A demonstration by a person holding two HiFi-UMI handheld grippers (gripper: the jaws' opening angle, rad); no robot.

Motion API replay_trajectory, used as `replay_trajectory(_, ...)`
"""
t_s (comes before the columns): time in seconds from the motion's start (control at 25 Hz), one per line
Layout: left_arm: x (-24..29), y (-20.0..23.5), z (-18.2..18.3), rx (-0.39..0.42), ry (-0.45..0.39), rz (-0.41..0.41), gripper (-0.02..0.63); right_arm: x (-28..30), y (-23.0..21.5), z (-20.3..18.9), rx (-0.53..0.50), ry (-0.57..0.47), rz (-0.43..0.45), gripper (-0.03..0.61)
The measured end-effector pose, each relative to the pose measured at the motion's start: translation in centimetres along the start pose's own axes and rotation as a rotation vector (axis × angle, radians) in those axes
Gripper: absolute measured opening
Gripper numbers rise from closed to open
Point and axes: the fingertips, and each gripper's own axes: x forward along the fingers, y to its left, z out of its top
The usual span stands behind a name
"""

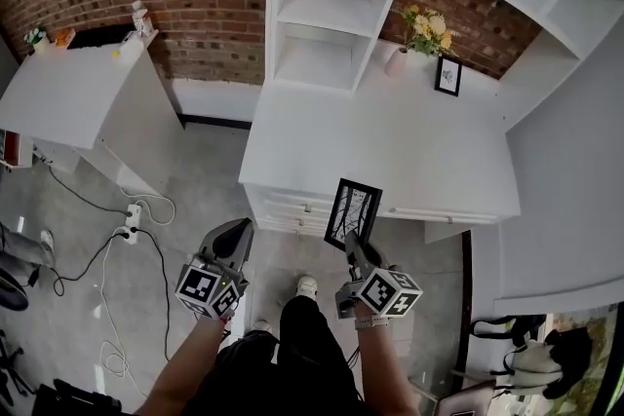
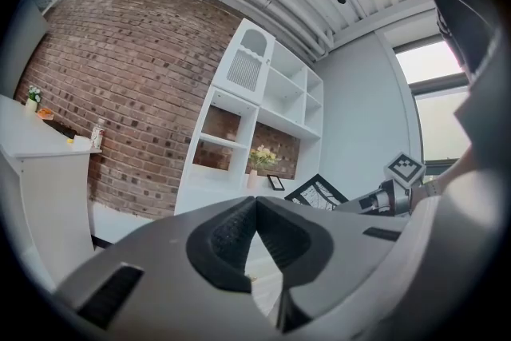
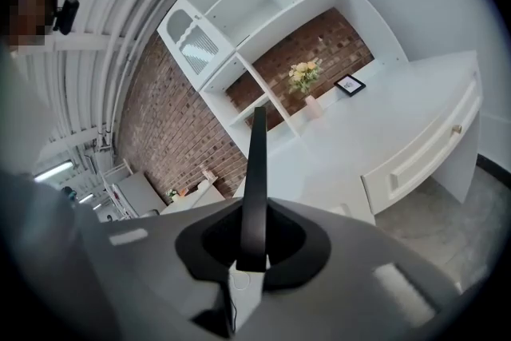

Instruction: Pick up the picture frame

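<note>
A black picture frame (image 1: 352, 213) with a line drawing in it hangs in the air in front of the white desk (image 1: 409, 151). My right gripper (image 1: 351, 244) is shut on its lower edge. In the right gripper view the picture frame (image 3: 255, 180) shows edge-on, standing up between the pads. From the left gripper view the picture frame (image 2: 316, 192) appears at the right, with the right gripper (image 2: 363, 204) behind it. My left gripper (image 1: 237, 235) hangs over the floor to the left, shut and holding nothing; its tips (image 2: 255, 204) meet.
A second small black frame (image 1: 448, 75) and a vase of yellow flowers (image 1: 421, 36) stand at the back of the desk, under white shelves (image 1: 327, 10). A white counter (image 1: 83, 97) stands left. Cables and a power strip (image 1: 132, 219) lie on the grey floor.
</note>
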Motion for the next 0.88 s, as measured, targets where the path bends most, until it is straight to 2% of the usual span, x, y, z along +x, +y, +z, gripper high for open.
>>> replay_trajectory(0.2, -1.0, -0.4, 0.9, 0.01, -0.025, -0.017, -0.005, -1.8, 0.9, 0.0, -0.055, -0.042, -0.024, 0.031)
replay_trajectory(0.48, -2.7, -1.2, 1.9, 0.019, -0.046, -0.041, -0.004, -4.0, 3.3, 0.1, -0.189, -0.098, -0.032, 0.031)
replay_trajectory(0.88, -5.9, -1.0, 2.8, 0.028, -0.076, -0.048, -0.005, -6.6, 7.0, 0.0, -0.303, -0.199, -0.059, 0.031)
